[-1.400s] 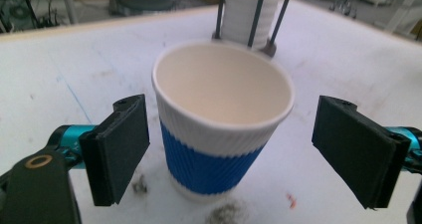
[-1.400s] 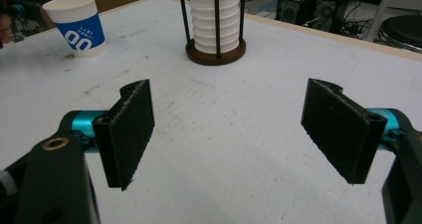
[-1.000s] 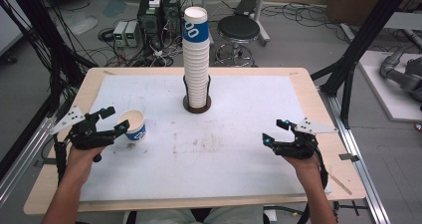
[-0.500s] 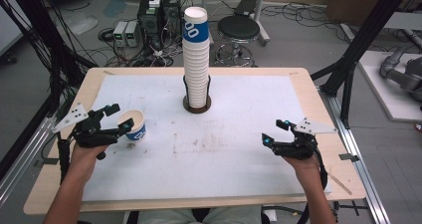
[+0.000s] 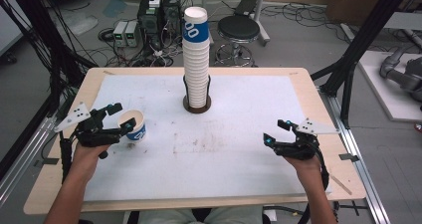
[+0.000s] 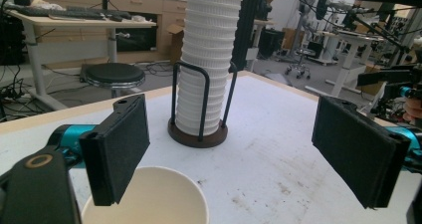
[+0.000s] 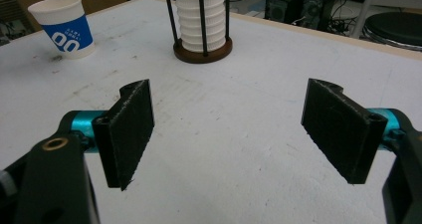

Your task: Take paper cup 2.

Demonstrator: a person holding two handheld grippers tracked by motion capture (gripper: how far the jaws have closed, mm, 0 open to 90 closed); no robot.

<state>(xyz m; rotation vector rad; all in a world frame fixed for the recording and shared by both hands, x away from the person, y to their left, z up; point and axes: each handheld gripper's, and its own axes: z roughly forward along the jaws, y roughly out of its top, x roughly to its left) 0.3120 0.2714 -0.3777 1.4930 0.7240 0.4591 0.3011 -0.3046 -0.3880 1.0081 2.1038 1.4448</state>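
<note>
One paper cup [image 5: 133,125] stands between the left gripper's [image 5: 119,120] spread jaws.

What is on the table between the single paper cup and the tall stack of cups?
Nothing. In the high view, the stretch of white table cover between the paper cup and the stack of cups is bare, apart from faint stains.
</note>
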